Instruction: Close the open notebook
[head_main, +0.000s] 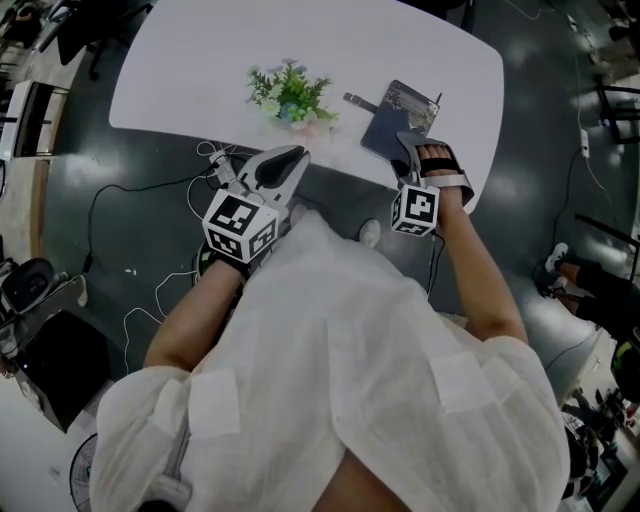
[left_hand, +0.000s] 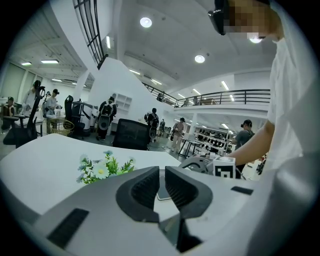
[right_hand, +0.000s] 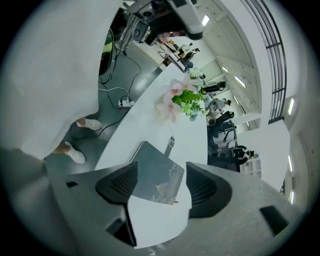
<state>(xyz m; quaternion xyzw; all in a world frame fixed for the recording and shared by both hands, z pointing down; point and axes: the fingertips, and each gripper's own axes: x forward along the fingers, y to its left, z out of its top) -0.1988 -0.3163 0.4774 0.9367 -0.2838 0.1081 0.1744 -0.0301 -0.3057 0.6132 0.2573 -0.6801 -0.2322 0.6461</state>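
In the head view a closed notebook (head_main: 395, 125) with a dark grey-blue cover lies flat on the rounded white table (head_main: 180, 70), close to its near edge toward the right corner. A short dark strip (head_main: 360, 101) lies just beside the notebook's left corner; I cannot tell whether the two are joined. A small green plant (head_main: 290, 93) with pale blue and white flowers stands near the middle of the same near edge. The grey right gripper (head_main: 428, 150) hangs over the table's near edge just beside the notebook, while the grey left gripper (head_main: 290, 160) is off the table, over the dark floor below the plant. In the left gripper view the jaws are drawn together to a thin slit and clench nothing; the plant (left_hand: 102, 169) shows to their left, and the right gripper's black-and-white marker cube (left_hand: 225, 167) to their right. In the right gripper view the jaws stand wide apart and released, with the notebook (right_hand: 150, 165) lying closed on the table between them and neither pad touching it; the strip (right_hand: 171, 142) lies past its far edge and the plant (right_hand: 187, 100) farther along the table
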